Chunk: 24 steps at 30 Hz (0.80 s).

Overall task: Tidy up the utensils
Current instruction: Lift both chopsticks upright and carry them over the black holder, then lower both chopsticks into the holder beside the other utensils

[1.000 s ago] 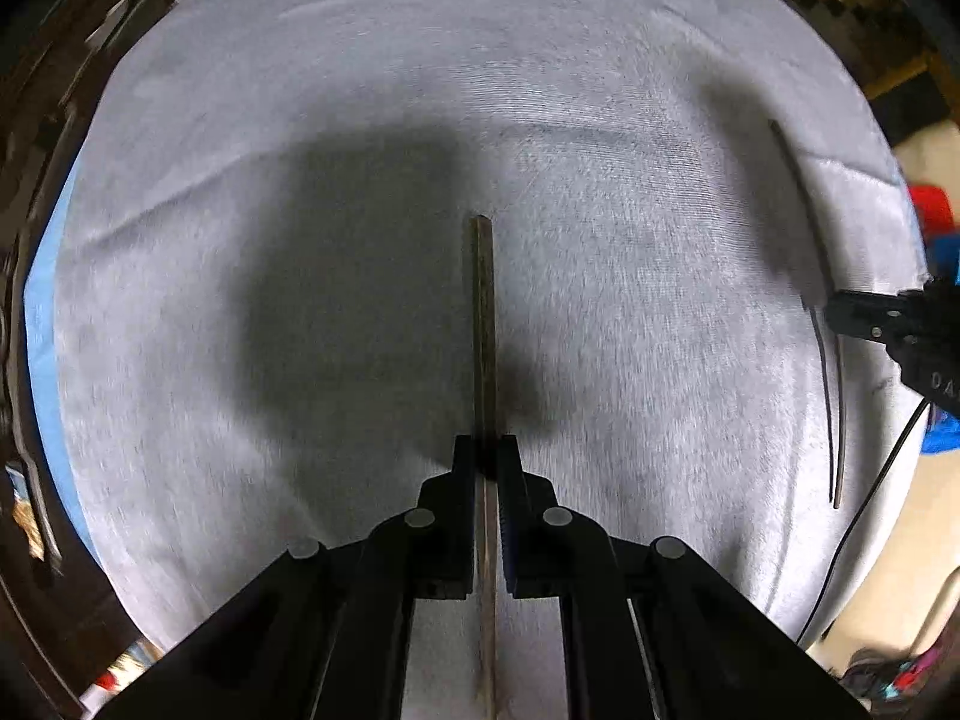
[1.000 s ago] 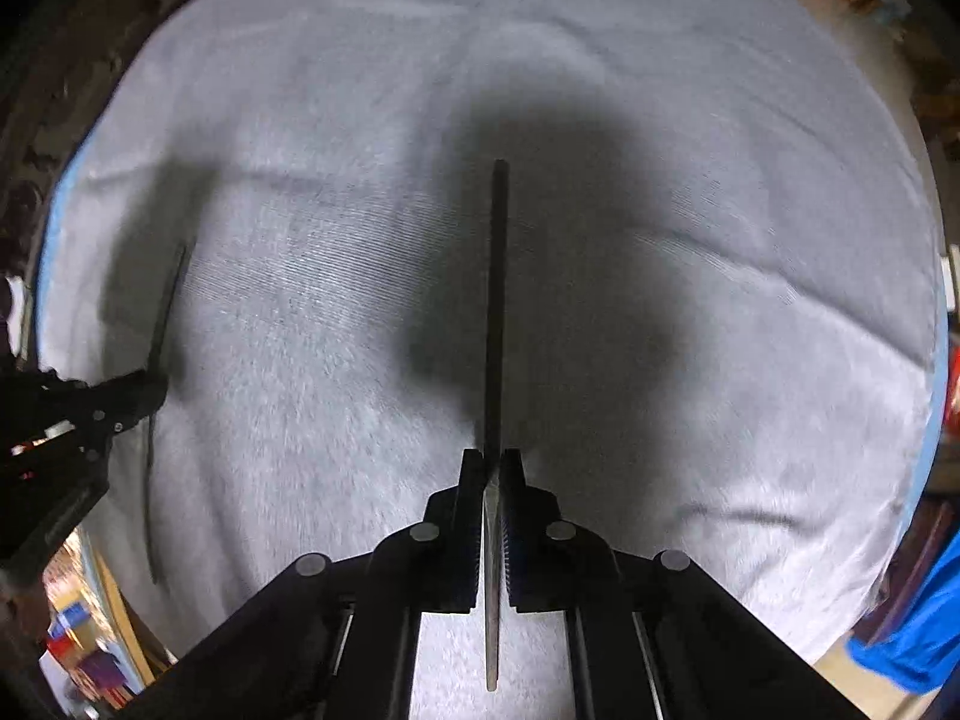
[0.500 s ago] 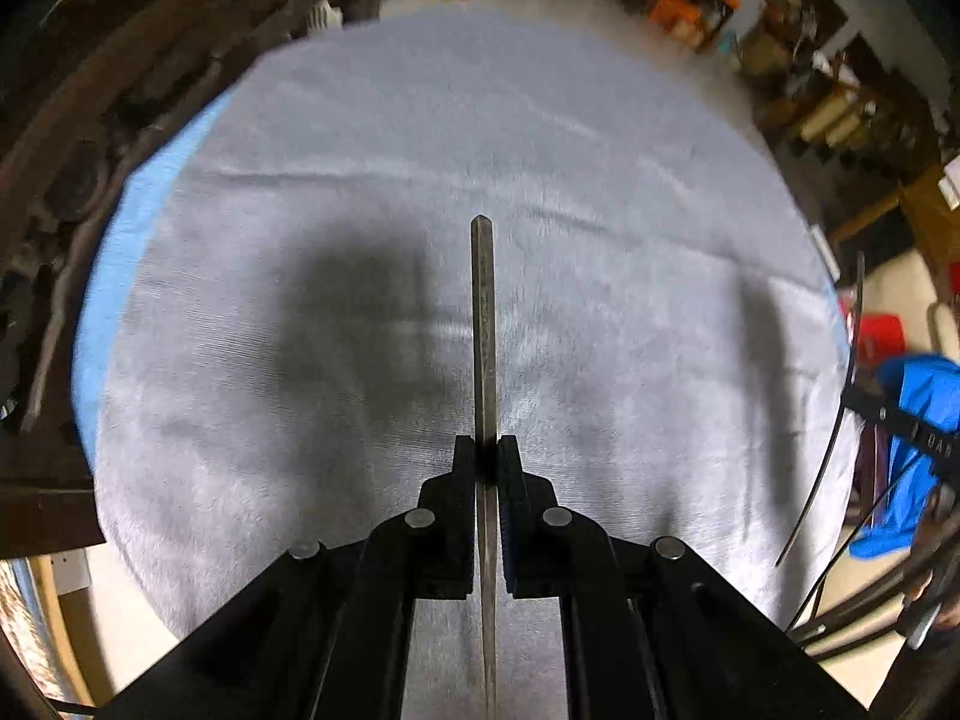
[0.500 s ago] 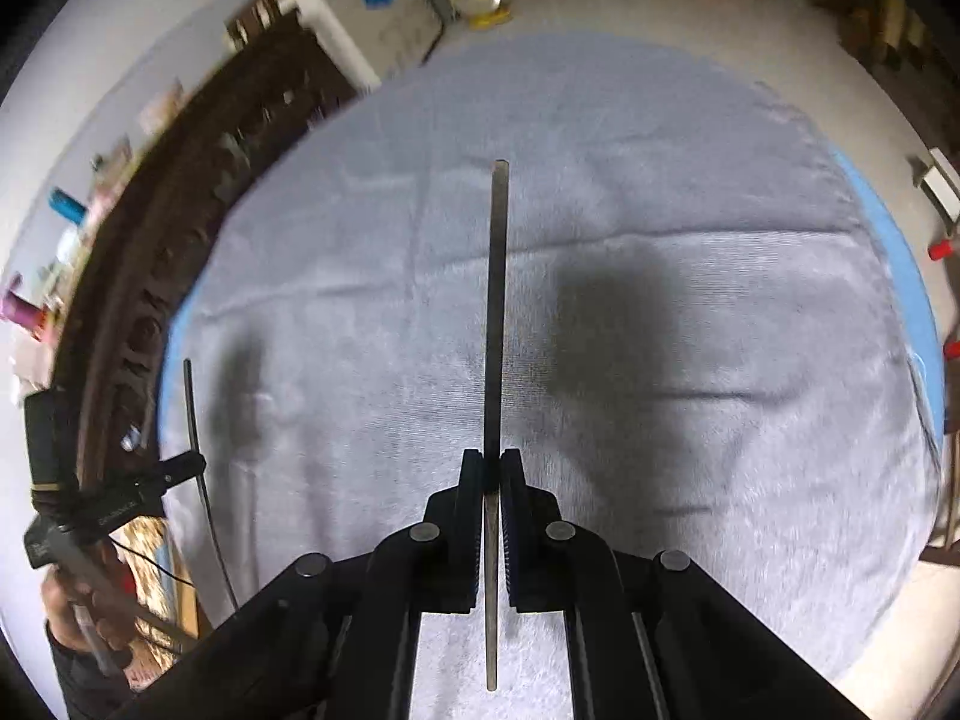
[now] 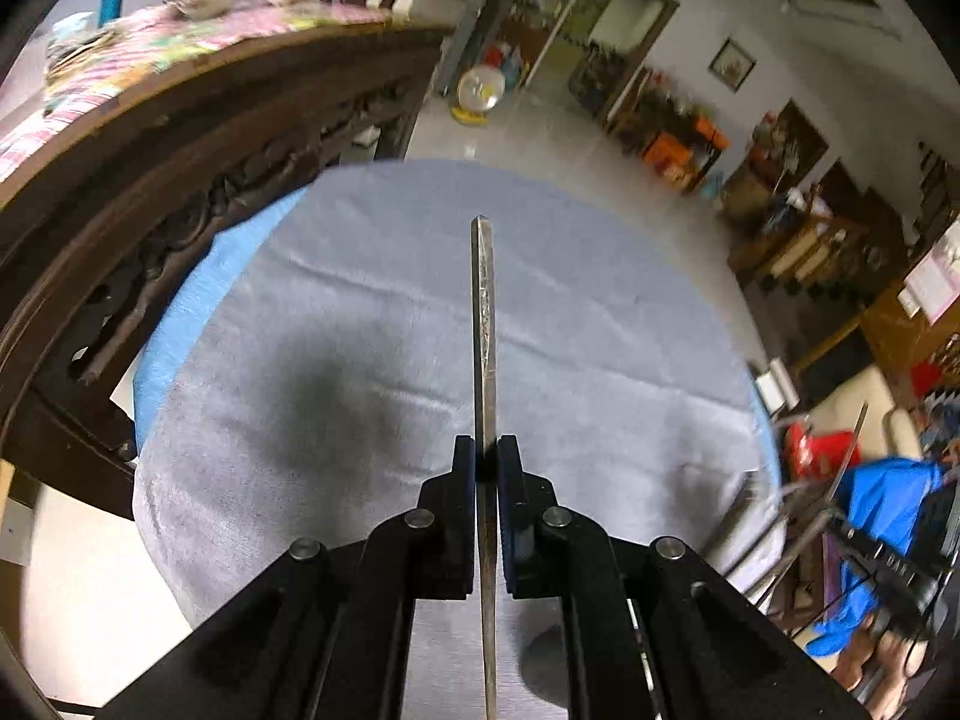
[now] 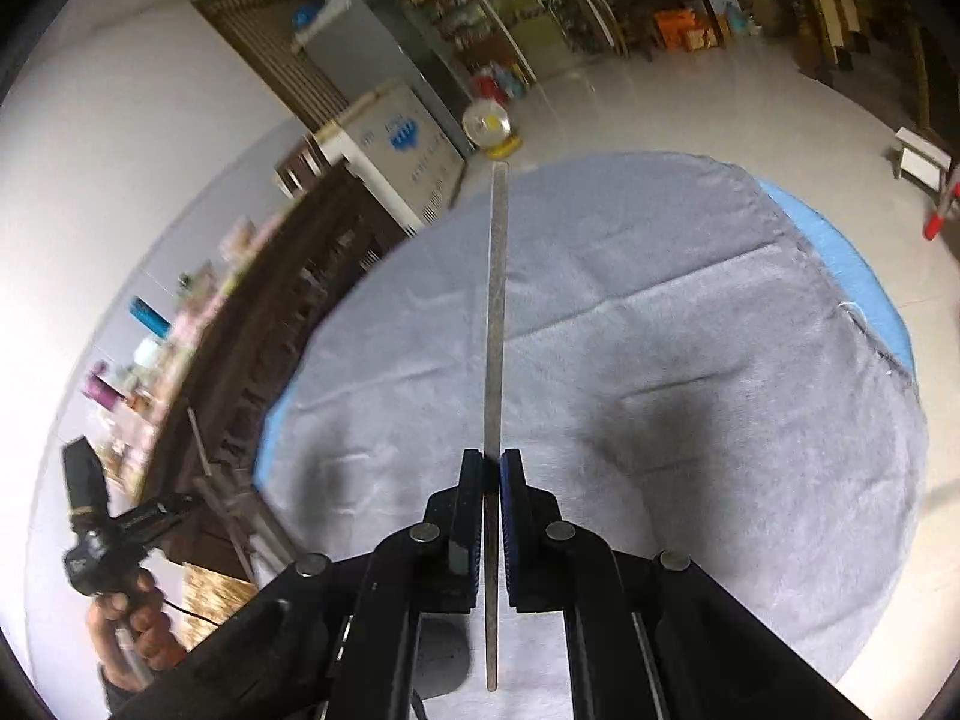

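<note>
**Inspector A:** Left wrist view first. What does the left gripper (image 5: 487, 468) carry?

**Inspector B:** Its jaws are pressed onto a flat metal utensil (image 5: 483, 324), seen edge-on. The piece runs straight ahead from between the jaws and also extends back beneath them towards the camera. Its tip stands over the far half of the counter, which is covered by a grey cloth (image 5: 360, 324).

**Inspector A:** Contact with the cloth?

**Inspector B:** Cannot tell. A dark shadow lies on the cloth to the left of the utensil. A strip of blue underlay (image 5: 198, 294) shows along the counter's left edge, and carved dark wooden furniture (image 5: 138, 198) stands just beyond that edge.

**Inspector A:** Anything else?

**Inspector B:** Past the counter's right edge the right gripper (image 5: 840, 516) is visible, blurred, with a thin metal piece rising from it.

**Inspector A:** Now the right wrist view.

**Inspector B:** The right gripper (image 6: 492, 477) has its jaws pinching a second utensil (image 6: 495, 312), long, thin and grey, also edge-on. It points straight ahead, and its tip reaches the counter's far edge in this view. The grey cloth (image 6: 690, 312) shows creases; the blue underlay (image 6: 864, 276) shows at the right edge.

**Inspector A:** And the other unit?

**Inspector B:** The left gripper (image 6: 198, 498) sits off the counter's left edge, held in the person's hand (image 6: 129, 624), with a thin metal piece in it. Its jaws are too small and blurred here to judge. A white chest freezer (image 6: 396, 156) stands beyond the far left corner.
</note>
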Each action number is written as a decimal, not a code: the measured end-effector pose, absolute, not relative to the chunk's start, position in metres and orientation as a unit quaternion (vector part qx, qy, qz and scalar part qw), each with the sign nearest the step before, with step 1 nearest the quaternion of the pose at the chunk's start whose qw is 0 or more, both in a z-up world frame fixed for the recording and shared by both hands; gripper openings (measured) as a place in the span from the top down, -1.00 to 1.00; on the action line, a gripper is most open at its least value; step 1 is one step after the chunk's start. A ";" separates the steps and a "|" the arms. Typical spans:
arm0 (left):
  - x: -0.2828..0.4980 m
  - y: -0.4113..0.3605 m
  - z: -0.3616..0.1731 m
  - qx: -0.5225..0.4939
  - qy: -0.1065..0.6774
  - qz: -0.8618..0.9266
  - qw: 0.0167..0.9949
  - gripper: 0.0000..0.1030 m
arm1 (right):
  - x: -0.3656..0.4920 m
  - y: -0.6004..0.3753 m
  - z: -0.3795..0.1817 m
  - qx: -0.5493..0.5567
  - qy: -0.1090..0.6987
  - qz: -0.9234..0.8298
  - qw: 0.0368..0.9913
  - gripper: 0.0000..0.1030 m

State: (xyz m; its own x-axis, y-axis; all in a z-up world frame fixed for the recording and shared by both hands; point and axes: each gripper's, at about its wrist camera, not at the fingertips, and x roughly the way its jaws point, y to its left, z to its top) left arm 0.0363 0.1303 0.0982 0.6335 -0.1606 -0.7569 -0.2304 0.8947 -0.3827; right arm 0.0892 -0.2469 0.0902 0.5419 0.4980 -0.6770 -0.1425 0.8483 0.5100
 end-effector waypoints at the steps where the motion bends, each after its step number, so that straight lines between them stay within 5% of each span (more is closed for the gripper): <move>1: 0.031 0.129 0.105 -0.234 0.416 0.020 0.879 0.87 | 0.086 -0.250 0.094 0.204 0.433 0.188 0.858 0.88; 24: -0.011 0.061 0.157 -0.194 0.257 -0.044 0.946 0.87 | 0.010 -0.199 0.146 0.178 0.311 0.236 0.903 0.88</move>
State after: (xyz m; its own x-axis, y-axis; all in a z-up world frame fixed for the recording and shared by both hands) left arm -0.0114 0.0611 0.1570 0.8637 -0.1831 -0.4696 -0.0169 0.9207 -0.3900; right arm 0.0100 -0.1989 0.1459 0.6949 0.5364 -0.4788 -0.3149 0.8257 0.4680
